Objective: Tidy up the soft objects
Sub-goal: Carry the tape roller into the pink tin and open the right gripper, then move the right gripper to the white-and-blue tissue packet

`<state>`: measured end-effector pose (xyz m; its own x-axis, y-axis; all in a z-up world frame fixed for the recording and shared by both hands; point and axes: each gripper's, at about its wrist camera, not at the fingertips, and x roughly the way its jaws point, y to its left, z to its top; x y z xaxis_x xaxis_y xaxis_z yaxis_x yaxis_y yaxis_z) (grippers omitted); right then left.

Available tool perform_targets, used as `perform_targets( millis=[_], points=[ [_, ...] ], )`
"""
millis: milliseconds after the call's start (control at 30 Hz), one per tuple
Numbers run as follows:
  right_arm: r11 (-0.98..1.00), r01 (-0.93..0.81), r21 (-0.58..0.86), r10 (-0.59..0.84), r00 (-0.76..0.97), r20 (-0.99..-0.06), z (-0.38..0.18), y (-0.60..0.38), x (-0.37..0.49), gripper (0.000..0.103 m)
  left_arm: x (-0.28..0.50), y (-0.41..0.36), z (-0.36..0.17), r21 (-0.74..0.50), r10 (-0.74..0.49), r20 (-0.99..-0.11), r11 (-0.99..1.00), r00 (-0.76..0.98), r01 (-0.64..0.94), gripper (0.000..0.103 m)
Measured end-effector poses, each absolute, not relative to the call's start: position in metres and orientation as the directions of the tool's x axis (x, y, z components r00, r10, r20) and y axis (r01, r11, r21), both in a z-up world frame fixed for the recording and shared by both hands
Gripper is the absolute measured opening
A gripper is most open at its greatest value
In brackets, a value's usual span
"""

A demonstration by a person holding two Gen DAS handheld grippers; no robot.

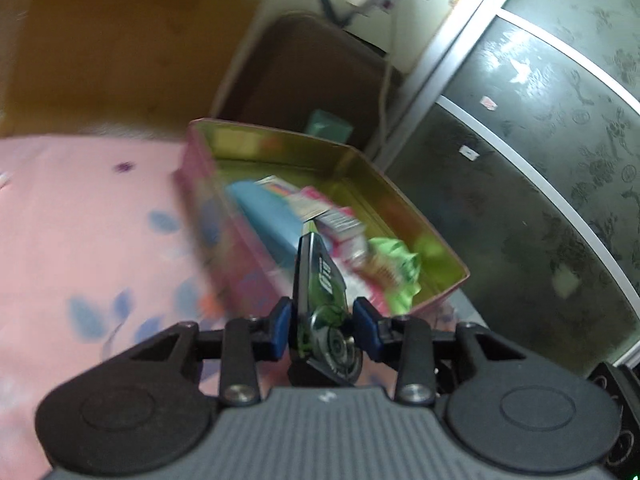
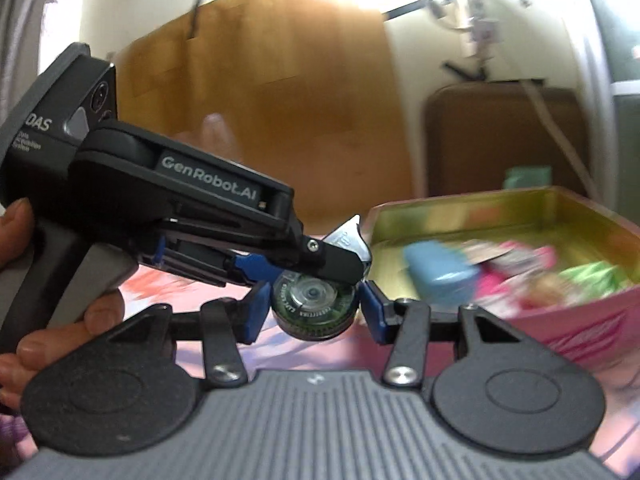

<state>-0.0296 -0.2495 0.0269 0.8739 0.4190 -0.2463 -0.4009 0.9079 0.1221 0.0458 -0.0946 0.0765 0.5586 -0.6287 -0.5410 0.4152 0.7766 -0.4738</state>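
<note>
A dark foil packet with green print (image 1: 320,292) is held upright between the blue pads of my left gripper (image 1: 325,326), just in front of an open metal tin (image 1: 372,168). The tin holds a blue pack (image 1: 268,216), pink packets (image 1: 340,226) and a green packet (image 1: 396,272). In the right wrist view the same dark packet (image 2: 314,304) sits between my right gripper's (image 2: 314,312) blue pads, which stand apart beside it without clearly touching, while the left gripper (image 2: 340,256) clamps it from the left. The tin (image 2: 520,208) stands to the right.
The tin rests on a pink floral bedsheet (image 1: 80,220). A brown case (image 1: 304,76) and a cable stand behind it, by a wooden board (image 1: 120,40). Dark patterned glass doors (image 1: 540,160) rise on the right. A hand (image 2: 16,288) holds the left gripper's handle.
</note>
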Motion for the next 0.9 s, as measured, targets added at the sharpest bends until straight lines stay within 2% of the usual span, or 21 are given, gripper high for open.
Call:
perform_targets(
  millis=[133,267,300,333,367,600,700,800,900],
  points=[
    [0.942,-0.325,0.08,0.335,0.904,-0.267,0.025,-0.272,-0.003,0.053,0.07,-0.132,0.074,-0.447,-0.622,-0.558,0.783,0.549,0.433,0.037],
    [0.961,-0.275,0.037,0.27,0.894,-0.356,0.013,-0.28,0.027,0.054,0.082,-0.152,0.063,-0.383,-0.567,-0.587,0.823,0.578,0.419,0.052],
    [0.962,-0.273,0.016,0.261,0.899,-0.35,0.013,-0.28,0.026,0.065,0.082,-0.153,0.061,-0.366,-0.552,-0.593,0.833,0.587,0.414,0.055],
    [0.964,-0.266,0.015,0.254,0.901,-0.35,0.014,-0.28,0.026,0.071,0.082,-0.153,0.059,-0.357,-0.542,-0.596,0.84,0.592,0.409,0.06],
    [0.964,-0.265,0.031,0.26,0.905,-0.337,0.015,-0.282,0.023,0.074,0.08,-0.152,0.058,-0.355,-0.54,-0.595,0.841,0.595,0.409,0.064],
    [0.966,-0.217,0.139,0.246,0.938,-0.246,0.018,-0.28,-0.001,0.074,0.054,-0.114,0.082,-0.38,-0.559,-0.491,0.828,0.668,0.413,0.076],
    [0.965,-0.223,0.138,0.247,0.949,-0.193,0.021,-0.267,-0.016,0.074,0.035,-0.082,0.092,-0.402,-0.548,-0.43,0.828,0.717,0.392,0.089],
    [0.959,-0.257,0.123,0.273,0.952,-0.142,0.023,-0.248,-0.03,0.074,0.016,-0.044,0.09,-0.385,-0.493,-0.398,0.855,0.774,0.347,0.09],
    [0.945,-0.316,0.087,0.326,0.935,-0.142,0.021,-0.224,-0.037,0.074,0.004,-0.003,0.078,-0.344,-0.392,-0.417,0.903,0.82,0.257,0.09]
  ],
)
